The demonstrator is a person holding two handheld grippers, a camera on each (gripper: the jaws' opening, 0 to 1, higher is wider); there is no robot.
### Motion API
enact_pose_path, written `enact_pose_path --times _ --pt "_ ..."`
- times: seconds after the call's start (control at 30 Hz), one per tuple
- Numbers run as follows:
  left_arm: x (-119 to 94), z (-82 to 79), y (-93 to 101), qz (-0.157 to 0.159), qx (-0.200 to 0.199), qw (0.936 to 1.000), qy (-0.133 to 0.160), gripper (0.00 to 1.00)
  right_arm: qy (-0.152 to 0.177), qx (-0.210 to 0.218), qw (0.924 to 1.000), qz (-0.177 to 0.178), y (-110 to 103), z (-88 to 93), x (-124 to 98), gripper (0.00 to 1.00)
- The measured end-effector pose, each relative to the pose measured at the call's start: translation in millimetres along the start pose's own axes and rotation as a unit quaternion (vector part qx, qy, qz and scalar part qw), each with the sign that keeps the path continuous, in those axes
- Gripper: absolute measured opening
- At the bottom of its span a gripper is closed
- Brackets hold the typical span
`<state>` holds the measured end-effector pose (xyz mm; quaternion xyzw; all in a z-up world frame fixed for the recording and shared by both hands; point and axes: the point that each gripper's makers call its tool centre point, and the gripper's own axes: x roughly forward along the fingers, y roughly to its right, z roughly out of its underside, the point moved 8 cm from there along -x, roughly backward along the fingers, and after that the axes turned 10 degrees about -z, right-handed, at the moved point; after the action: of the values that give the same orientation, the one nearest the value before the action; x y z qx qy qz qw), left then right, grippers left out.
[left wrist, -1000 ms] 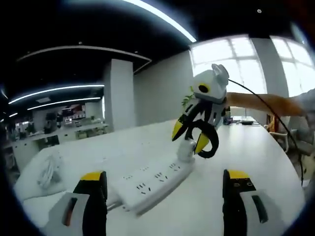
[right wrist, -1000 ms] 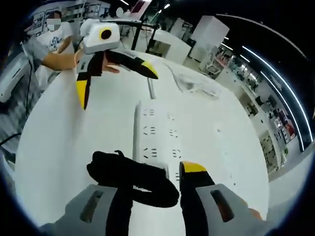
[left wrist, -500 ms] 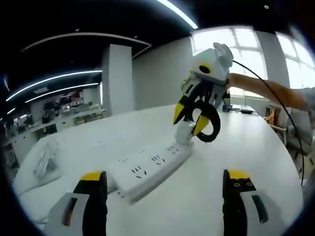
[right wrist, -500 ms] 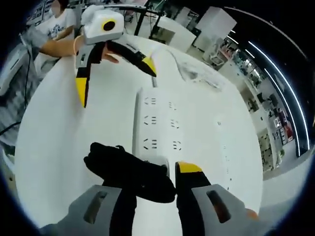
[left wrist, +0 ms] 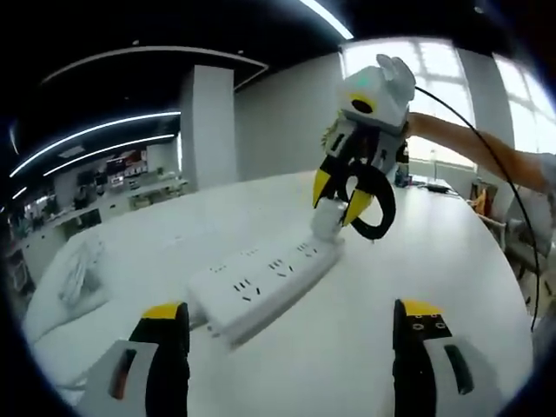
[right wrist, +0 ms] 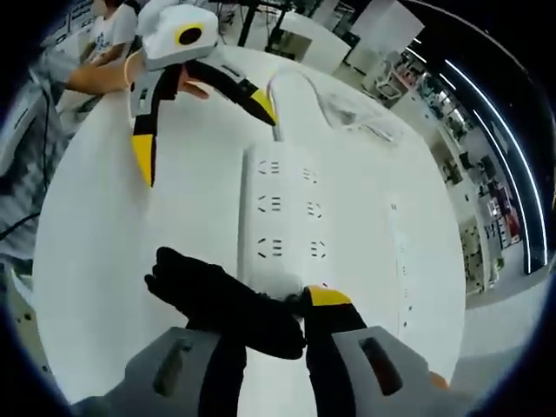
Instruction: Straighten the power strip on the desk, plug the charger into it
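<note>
An open-plan office with strip lights overhead and bright windows surrounds a wide white desk (left wrist: 452,261). On it lies a white power strip (left wrist: 261,287), several rows of sockets facing up, seen running away from the camera in the right gripper view (right wrist: 282,217). A loose bundle of white cable (left wrist: 82,282) rests further off on the desk.

The right gripper (left wrist: 352,187) holds a white charger (left wrist: 326,217) at the far end of the power strip, its fingers closed on the charger body, and a black looped cord (left wrist: 378,204) hangs beside them. In the right gripper view the same black cord (right wrist: 221,300) bunches between the yellow-tipped fingers (right wrist: 326,300), which sit just above the near end of the strip; the charger itself is largely hidden there. Whether its prongs have seated cannot be told, though it appears to touch or nearly touch the end socket.

The left gripper (right wrist: 195,122) hovers over the desk near the strip's other end, fingers spread wide and holding nothing; in its own view they (left wrist: 165,317) stand well apart above the bare desk.

The strip looks reasonably straight already, so that part seems done. What remains, by the look of it, is pressing the charger fully home and letting go.
</note>
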<state>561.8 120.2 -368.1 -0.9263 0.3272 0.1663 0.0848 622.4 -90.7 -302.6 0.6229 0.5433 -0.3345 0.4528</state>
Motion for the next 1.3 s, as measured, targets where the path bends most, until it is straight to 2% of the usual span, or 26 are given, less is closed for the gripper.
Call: enact_pose_path --times 0.17,0.4,0.53,0.73,0.83,1.0,1.07,1.1,1.17,1.23,1.27,1.3 --pt "0 1.6 0.8 0.001 0.0 1.0 -0.002 0.99 -0.012 0.009 0.9997 -0.019 5 -1.3 0 0.24" --pt "2 4.1 1.9 0.004 -0.001 1.0 -0.006 0.99 -0.014 0.06 0.9963 -0.06 15 -1.4 0 0.23" --pt "1 7.8 4.8 0.005 -0.001 0.9999 -0.009 0.99 -0.016 0.101 0.9899 -0.097 22 -0.5 1 0.23" --pt "-1 10.6 6.1 0.003 0.001 0.9999 -0.011 0.99 -0.014 0.122 0.9822 -0.142 32 0.9 5 0.22" --pt "-1 10.8 5.5 0.001 -0.001 0.9999 -0.01 0.99 -0.025 0.123 0.9798 -0.156 34 -1.7 7 0.22" --pt "-2 11.5 3.6 -0.002 -0.004 0.9999 -0.009 0.99 -0.045 0.126 0.9782 -0.159 30 -6.8 12 0.22" --pt "-1 12.2 2.6 -0.003 -0.005 0.9999 -0.01 0.99 -0.055 0.108 0.9809 -0.152 29 -8.0 12 0.22" --pt "-1 12.7 2.3 -0.003 -0.005 0.9999 -0.011 0.99 -0.058 0.113 0.9806 -0.15 27 -8.8 13 0.22" --pt "2 12.9 0.9 -0.001 -0.006 0.9999 -0.013 0.99 -0.088 0.094 0.982 -0.138 26 -10.5 14 0.22" --pt "4 13.8 0.3 -0.001 -0.006 0.9998 -0.017 0.99 -0.137 0.072 0.9805 -0.122 18 -8.8 20 0.22" --pt "5 14.0 -0.4 -0.001 -0.005 0.9998 -0.019 0.99 -0.137 0.073 0.9819 -0.109 16 -12.4 20 0.22" --pt "5 14.1 -1.1 -0.002 -0.005 0.9998 -0.02 0.99 -0.136 0.072 0.9817 -0.113 13 -10.4 22 0.22"
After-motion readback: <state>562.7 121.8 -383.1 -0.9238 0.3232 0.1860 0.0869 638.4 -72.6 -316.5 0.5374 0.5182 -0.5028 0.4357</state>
